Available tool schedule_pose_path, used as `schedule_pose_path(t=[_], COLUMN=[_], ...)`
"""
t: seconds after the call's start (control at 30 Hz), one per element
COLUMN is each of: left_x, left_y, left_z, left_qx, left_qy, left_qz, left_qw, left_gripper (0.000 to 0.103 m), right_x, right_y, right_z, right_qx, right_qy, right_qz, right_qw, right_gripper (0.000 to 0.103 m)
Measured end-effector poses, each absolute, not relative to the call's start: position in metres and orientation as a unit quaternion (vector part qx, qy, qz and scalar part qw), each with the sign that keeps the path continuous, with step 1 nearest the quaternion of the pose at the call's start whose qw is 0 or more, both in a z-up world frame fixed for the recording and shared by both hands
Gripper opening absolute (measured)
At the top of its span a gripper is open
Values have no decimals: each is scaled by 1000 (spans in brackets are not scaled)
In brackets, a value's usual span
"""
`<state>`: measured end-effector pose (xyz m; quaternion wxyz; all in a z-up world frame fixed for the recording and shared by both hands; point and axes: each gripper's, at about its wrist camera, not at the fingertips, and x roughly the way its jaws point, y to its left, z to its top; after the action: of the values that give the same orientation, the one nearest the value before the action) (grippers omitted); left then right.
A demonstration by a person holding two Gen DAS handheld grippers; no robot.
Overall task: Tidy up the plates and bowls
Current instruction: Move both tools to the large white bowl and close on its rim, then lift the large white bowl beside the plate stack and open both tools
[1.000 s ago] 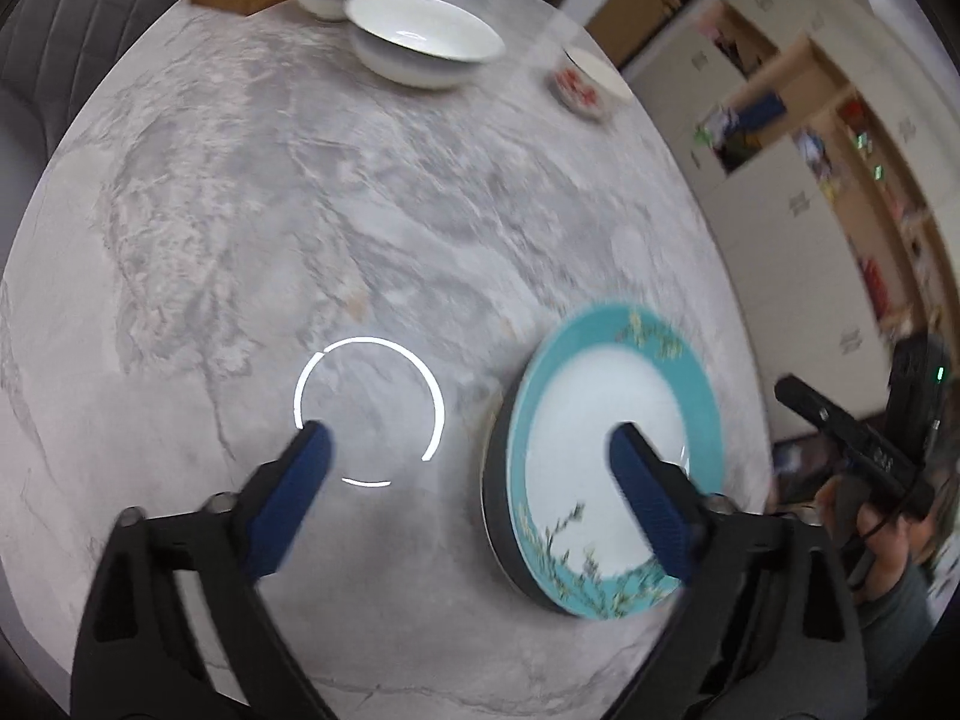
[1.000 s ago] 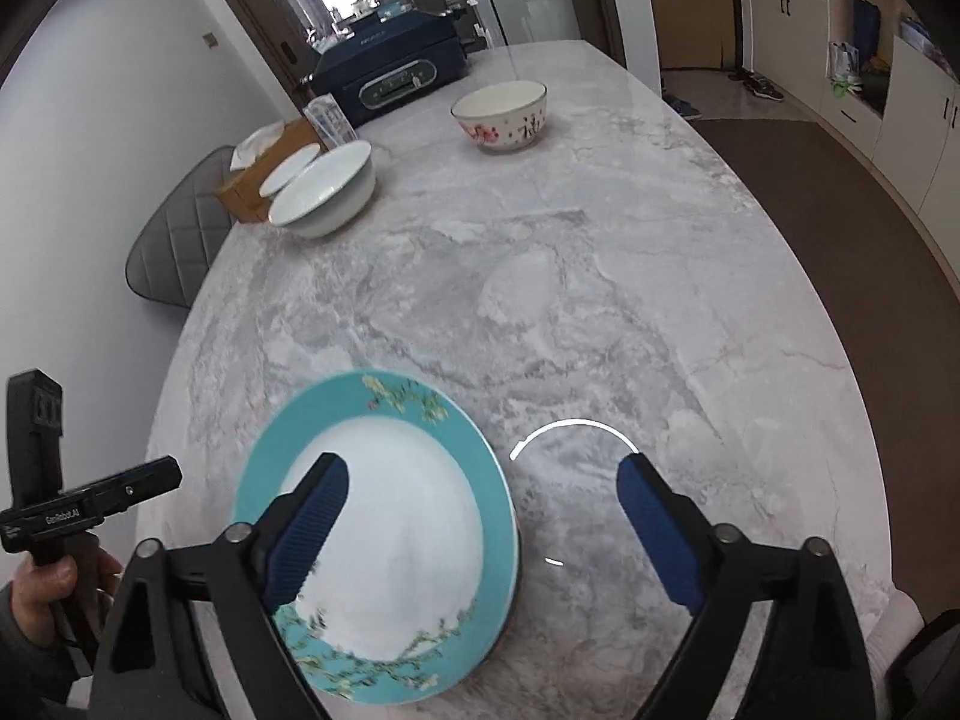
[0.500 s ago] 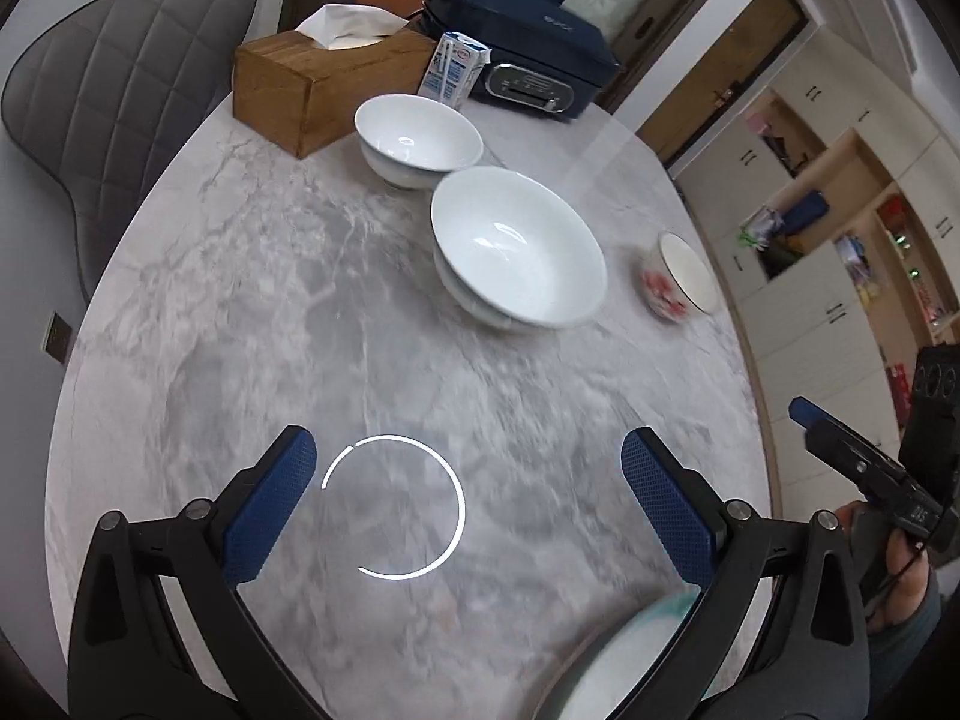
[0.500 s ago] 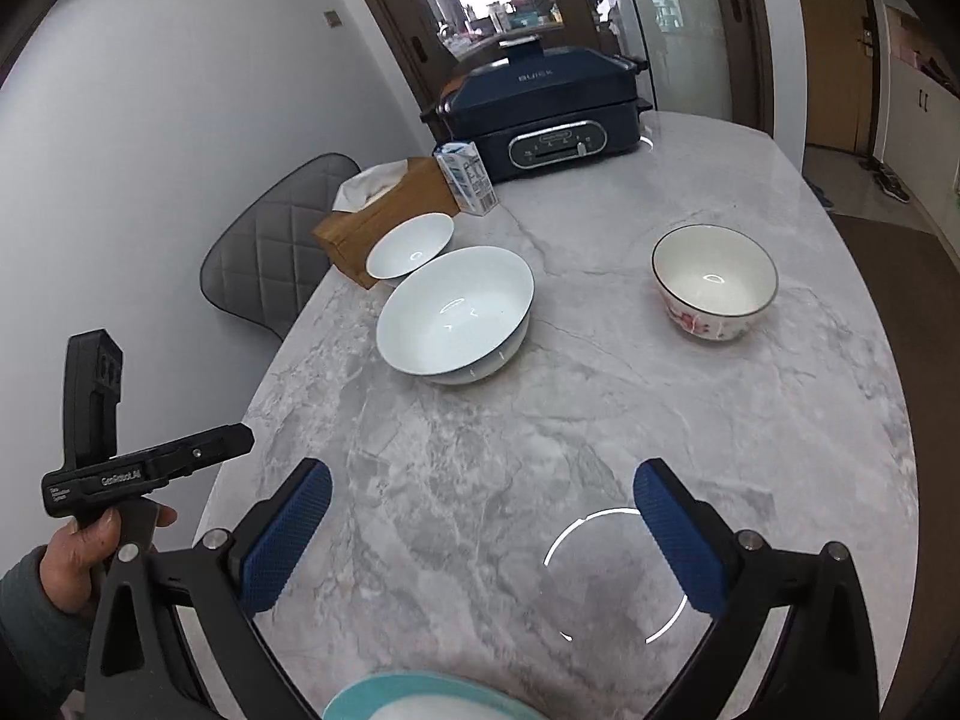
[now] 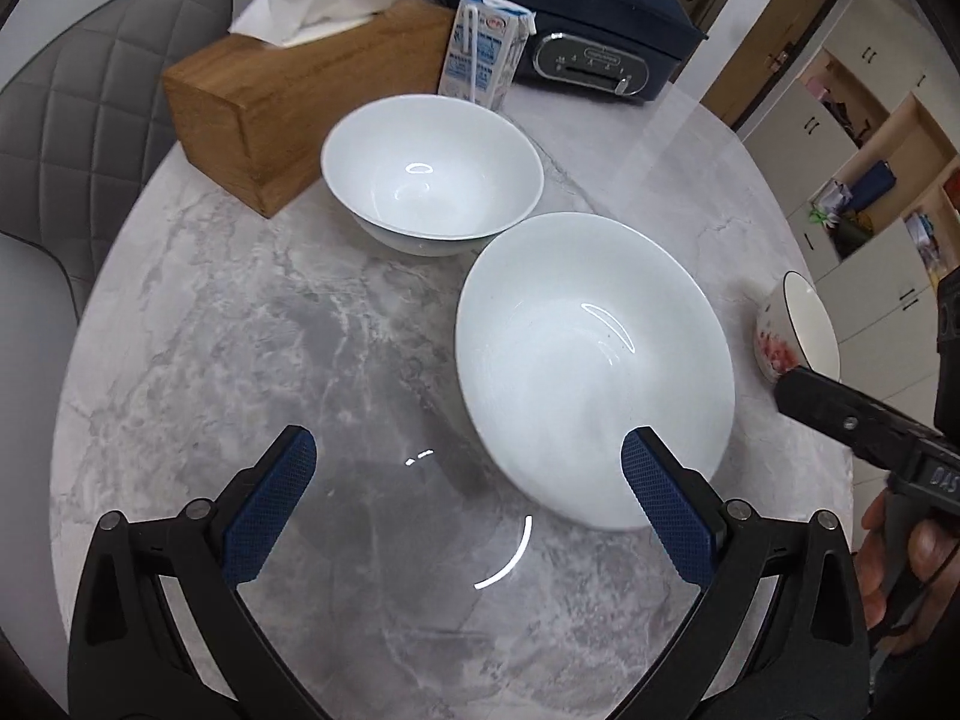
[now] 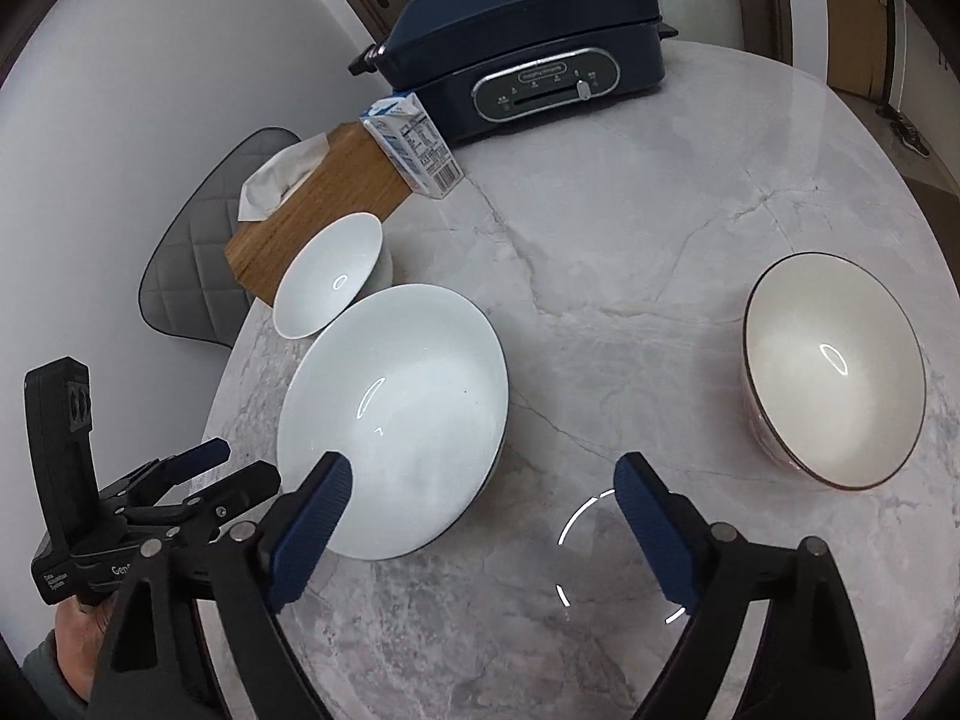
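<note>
The step in hand looks like reaching for the large white bowl, which sits mid-table touching the small white bowl; the left gripper hangs with jaws wide apart and empty, the right gripper has jaws closing on nothing, so one jaw should slip inside the rim and one outside. I count three bowls, the third a flowered bowl well apart on the table; no plate shows.

Bowls sitting on surface: three — large white bowl, small white bowl, floral bowl. Tissue box: one, standing. Milk carton: one. Navy cooker: one. Grey chair: one showing. Grippers: two — left gripper, right gripper.
</note>
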<state>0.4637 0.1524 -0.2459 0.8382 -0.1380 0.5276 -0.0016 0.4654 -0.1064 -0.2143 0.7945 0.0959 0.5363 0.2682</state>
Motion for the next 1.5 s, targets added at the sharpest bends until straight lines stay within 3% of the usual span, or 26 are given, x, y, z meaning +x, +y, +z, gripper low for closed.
schedule_pose_path(t=[0.2,0.23,0.37,0.43,0.57,0.8,1.13,1.5], left_x=[484,486,497,500,499,470,348,239], left_y=[149,148,144,145,142,133,137,140], left_z=[-265,-267,-278,-284,-289,-273,-234,-272], left_qx=[-136,-135,-136,-140,-145,-138,-145,-178], left_qy=[538,538,552,559,562,562,535,565], left_qz=[12,10,-4,-7,-17,-21,-29,-10], left_qw=[832,832,822,817,814,816,832,805], left_gripper=[101,94,42,31,15,14,14,14], right_x=[483,486,494,494,490,469,363,285], right_y=[-91,-88,-78,-75,-67,-76,-79,-71], right_z=[-242,-247,-264,-270,-267,-261,-228,-249], right_qx=[88,85,75,73,58,61,-3,-24], right_qy=[569,576,599,608,600,605,577,598], right_qz=[260,258,252,259,266,267,306,323], right_qw=[775,771,757,747,752,748,757,734], right_gripper=[66,61,41,23,18,17,19,19])
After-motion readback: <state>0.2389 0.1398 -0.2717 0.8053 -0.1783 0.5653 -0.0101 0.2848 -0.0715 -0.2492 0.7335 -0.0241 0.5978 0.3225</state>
